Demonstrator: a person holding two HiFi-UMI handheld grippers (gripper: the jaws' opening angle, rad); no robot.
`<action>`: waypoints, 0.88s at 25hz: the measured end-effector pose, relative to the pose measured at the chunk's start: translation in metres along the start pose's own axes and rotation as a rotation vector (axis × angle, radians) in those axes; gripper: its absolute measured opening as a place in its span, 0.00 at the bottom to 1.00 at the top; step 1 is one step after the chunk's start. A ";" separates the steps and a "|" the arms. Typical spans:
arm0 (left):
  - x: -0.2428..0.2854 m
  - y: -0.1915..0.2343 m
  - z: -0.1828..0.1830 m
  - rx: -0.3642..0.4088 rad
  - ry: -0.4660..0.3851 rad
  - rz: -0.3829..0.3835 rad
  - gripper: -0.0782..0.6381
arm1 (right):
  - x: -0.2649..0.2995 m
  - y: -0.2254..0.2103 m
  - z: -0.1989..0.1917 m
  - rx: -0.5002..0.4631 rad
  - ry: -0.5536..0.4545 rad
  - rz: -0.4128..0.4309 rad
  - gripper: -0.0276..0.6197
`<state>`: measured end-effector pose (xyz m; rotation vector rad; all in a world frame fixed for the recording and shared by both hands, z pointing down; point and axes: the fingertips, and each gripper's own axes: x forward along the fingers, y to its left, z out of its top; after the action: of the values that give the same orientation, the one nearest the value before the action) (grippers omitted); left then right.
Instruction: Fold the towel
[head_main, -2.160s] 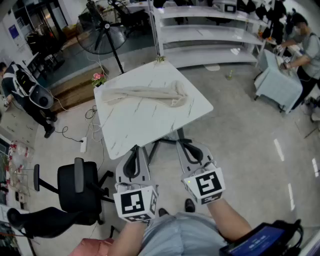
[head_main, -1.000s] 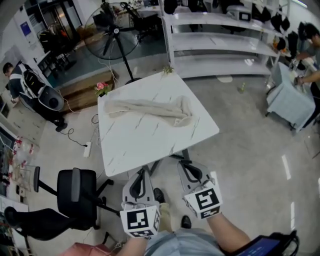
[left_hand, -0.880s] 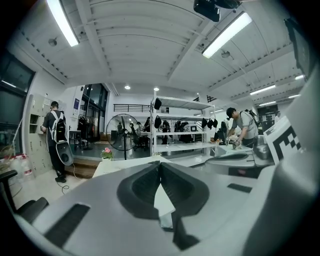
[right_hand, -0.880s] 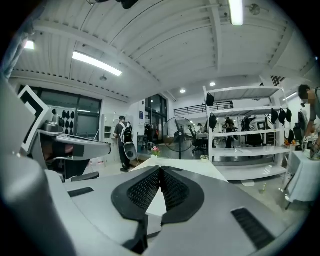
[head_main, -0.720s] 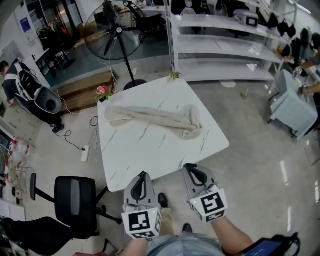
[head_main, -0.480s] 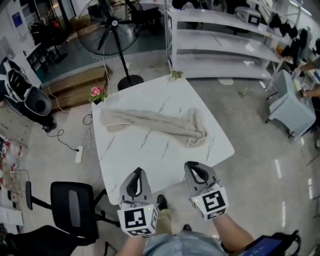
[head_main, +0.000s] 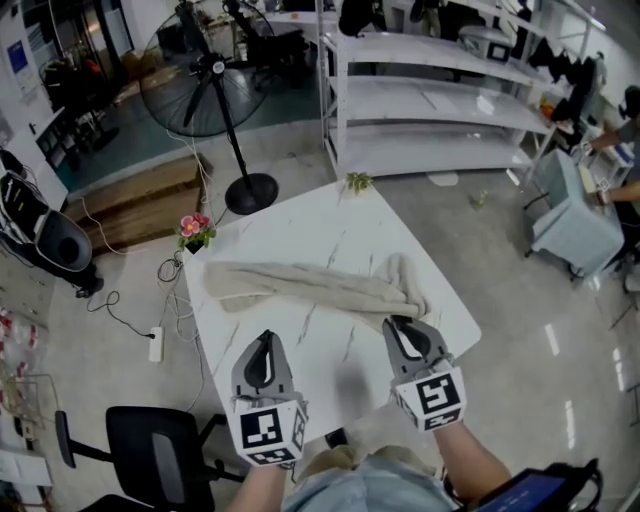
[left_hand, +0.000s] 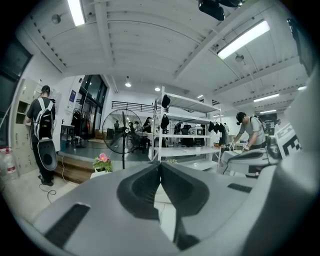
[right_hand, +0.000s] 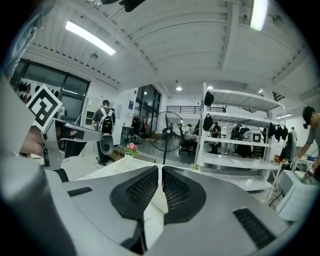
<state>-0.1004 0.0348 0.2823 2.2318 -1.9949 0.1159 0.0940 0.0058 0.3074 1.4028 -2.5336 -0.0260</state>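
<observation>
The white shelving (head_main: 430, 95) stood beyond the far corner of your marble tabletop (head_main: 310, 225), and open floor ran along the tabletop's right edge. A standing fan (head_main: 195, 75) was off the far left side, and an office chair (head_main: 160, 450) sat by the near left corner. The towel (head_main: 310, 285) lay across the middle as a long loose roll, its right end bunched near the right edge. Bare marble ran from it to the near edge. Your left hand-held gripper (head_main: 266, 345) hovered over that bare strip, jaws pressed together and empty. Your right hand-held gripper (head_main: 400, 325) was just beside the bunched end. Its jaws were parted to a slit, just opening, with nothing between them. Each marker cube (head_main: 430, 397) showed a black-and-white square pattern. Pink flowers (head_main: 195, 228) stood off the far left corner.
</observation>
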 end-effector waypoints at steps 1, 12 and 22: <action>0.004 0.001 0.004 0.001 -0.005 -0.005 0.12 | 0.003 -0.002 0.003 -0.002 -0.004 -0.006 0.10; 0.037 -0.004 -0.010 0.015 0.045 -0.037 0.12 | 0.022 -0.016 -0.023 0.026 0.051 0.008 0.15; 0.063 -0.015 -0.076 0.002 0.212 -0.024 0.12 | 0.052 -0.004 -0.130 0.065 0.266 0.160 0.19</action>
<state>-0.0752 -0.0133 0.3665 2.1428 -1.8572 0.3367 0.0993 -0.0267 0.4437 1.1347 -2.4315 0.2562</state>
